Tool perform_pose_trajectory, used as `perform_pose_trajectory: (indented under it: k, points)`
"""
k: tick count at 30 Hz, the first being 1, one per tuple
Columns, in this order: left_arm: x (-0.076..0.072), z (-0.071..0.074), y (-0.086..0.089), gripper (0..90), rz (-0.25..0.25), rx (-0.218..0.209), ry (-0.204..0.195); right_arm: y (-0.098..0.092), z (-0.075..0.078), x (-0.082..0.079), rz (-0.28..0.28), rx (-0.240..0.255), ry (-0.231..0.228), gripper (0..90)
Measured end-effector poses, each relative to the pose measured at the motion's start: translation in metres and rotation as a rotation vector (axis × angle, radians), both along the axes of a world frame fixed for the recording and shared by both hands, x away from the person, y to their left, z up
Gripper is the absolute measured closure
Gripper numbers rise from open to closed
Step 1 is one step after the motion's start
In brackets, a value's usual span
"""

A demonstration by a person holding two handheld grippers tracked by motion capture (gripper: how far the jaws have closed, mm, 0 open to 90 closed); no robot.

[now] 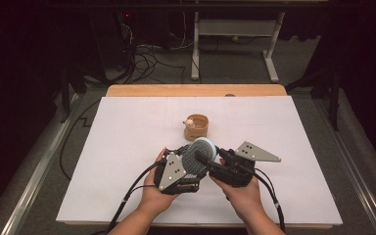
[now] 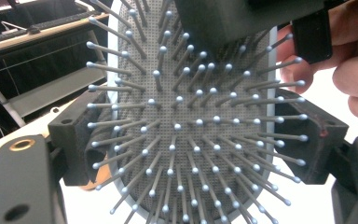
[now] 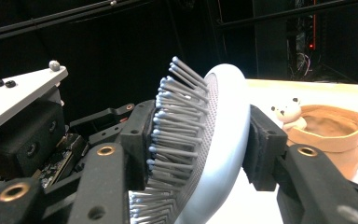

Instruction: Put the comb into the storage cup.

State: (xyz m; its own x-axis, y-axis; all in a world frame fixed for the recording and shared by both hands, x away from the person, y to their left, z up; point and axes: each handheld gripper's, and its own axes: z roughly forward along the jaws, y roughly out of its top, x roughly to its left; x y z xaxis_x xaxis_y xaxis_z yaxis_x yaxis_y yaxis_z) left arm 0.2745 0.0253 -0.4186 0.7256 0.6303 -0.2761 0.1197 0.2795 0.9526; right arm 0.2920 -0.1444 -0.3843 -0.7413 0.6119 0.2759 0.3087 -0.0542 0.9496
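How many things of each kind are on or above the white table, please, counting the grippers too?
Hairbrush, pale blue with grey bristles: 1
Tan round basket: 1
Small white bear figure at the basket's rim: 1
Hand-held grippers, left gripper and right gripper: 2
Total: 5

There's a little tan basket (image 1: 198,126) sitting mid-table on the white sheet (image 1: 127,147) — tiny bear figure (image 1: 189,122) perched at its rim. Behind the table, cables (image 1: 144,56) sprawl on the floor near a desk frame (image 1: 235,29).
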Motion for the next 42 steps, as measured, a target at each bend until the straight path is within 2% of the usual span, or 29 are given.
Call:
perform_pose_trajectory:
  k: [10,19,23,26,29,35,42]
  points:
    - [-0.001,0.000,-0.001,20.5,-0.005,0.015,-0.007,0.000,0.002,-0.004,-0.025,0.002,0.006,60.2]
    - [0.001,-0.001,-0.001,20.1,-0.016,0.017,0.003,0.000,0.002,-0.004,-0.037,0.001,0.016,61.6]
    - [0.004,-0.001,0.000,19.4,-0.032,-0.002,0.038,0.000,0.001,-0.003,-0.042,-0.001,0.015,61.5]
    - [0.005,0.000,0.002,18.9,-0.043,0.000,0.054,0.001,0.000,-0.003,-0.041,0.000,0.012,61.5]
    - [0.007,-0.001,0.004,15.5,-0.058,-0.013,0.077,0.000,0.002,-0.004,-0.039,0.006,0.005,61.6]
    - [0.006,0.002,0.007,6.8,-0.078,-0.043,0.090,-0.003,0.005,-0.005,-0.058,0.001,-0.021,61.5]
    - [0.006,0.000,0.021,0.3,-0.088,-0.081,0.115,-0.004,0.006,-0.004,-0.064,-0.011,-0.037,61.4]
